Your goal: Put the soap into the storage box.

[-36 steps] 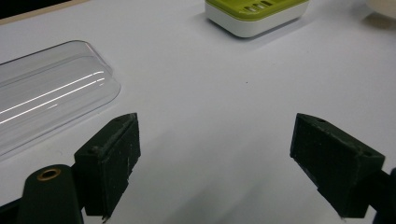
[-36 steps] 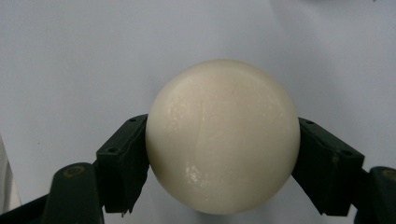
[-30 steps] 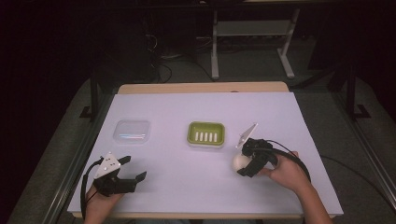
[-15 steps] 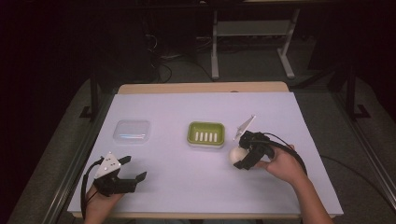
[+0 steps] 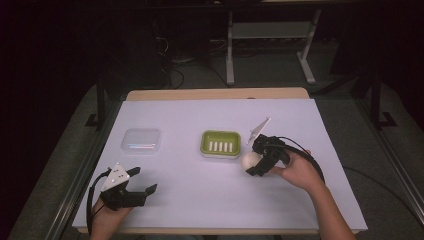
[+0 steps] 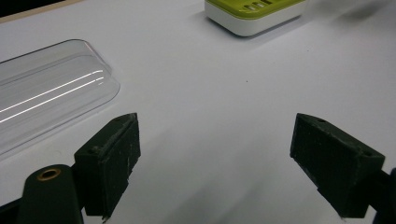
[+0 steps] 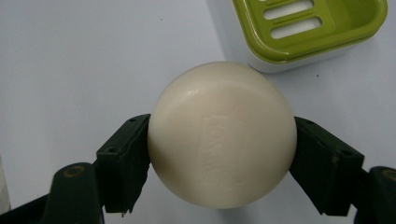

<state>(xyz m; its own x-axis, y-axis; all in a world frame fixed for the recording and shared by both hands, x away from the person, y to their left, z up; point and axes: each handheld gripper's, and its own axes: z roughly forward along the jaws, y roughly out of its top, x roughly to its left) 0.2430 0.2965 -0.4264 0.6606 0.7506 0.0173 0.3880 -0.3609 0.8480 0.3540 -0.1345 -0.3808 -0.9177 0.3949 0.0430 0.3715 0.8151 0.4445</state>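
Right gripper [image 7: 222, 154]: clamped on the round cream soap bar [image 7: 222, 134], just beside the green slotted plastic soap dish [image 7: 327, 35].
Left gripper [image 6: 229, 163]: jaws apart, nothing between, well left of the dish.

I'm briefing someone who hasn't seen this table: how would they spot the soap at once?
On the white table, find the green soap dish at the middle. Just right of it, the right gripper clamps the soap: a cream, rounded bar, the only ball-like thing there.

Left gripper [image 6: 215, 154] open above table; clear lid [image 6: 46, 102], green dish [image 6: 254, 14] beyond.
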